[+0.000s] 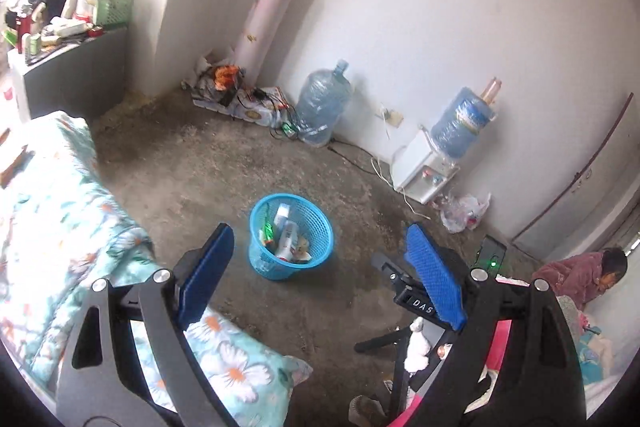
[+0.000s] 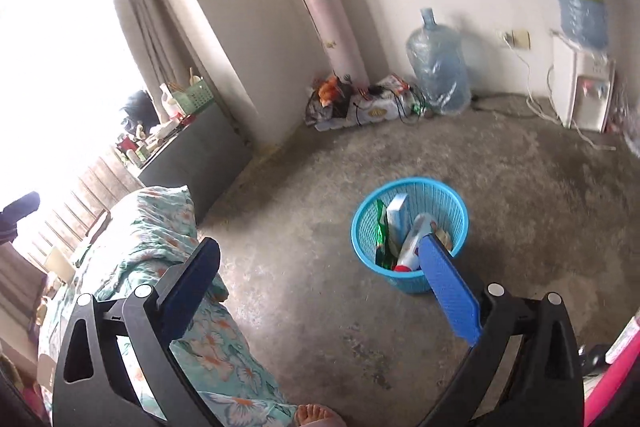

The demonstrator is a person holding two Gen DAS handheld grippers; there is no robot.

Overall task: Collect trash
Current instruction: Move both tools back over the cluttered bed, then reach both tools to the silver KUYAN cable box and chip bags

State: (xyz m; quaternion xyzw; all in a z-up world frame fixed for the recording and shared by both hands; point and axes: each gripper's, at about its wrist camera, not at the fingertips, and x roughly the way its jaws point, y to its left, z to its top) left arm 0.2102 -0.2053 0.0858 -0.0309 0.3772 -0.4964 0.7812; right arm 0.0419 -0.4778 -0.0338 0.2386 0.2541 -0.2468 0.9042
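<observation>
Trash (image 1: 289, 233) is seen gathered inside a blue mesh basket (image 1: 316, 227) standing on the bare concrete floor (image 1: 224, 171), at the centre of the left wrist view and right of centre in the right wrist view; bottles and wrappers are piled in it. The left gripper (image 1: 320, 275) is held wide apart with nothing between its blue pads, the basket being framed in the gap. The right gripper (image 2: 320, 291) is likewise spread wide and empty, its right pad overlapping the basket's near rim in the picture. A floral quilt (image 1: 60, 211) is seen at lower left, and a water dispenser (image 1: 424, 171) against the wall at right.
</observation>
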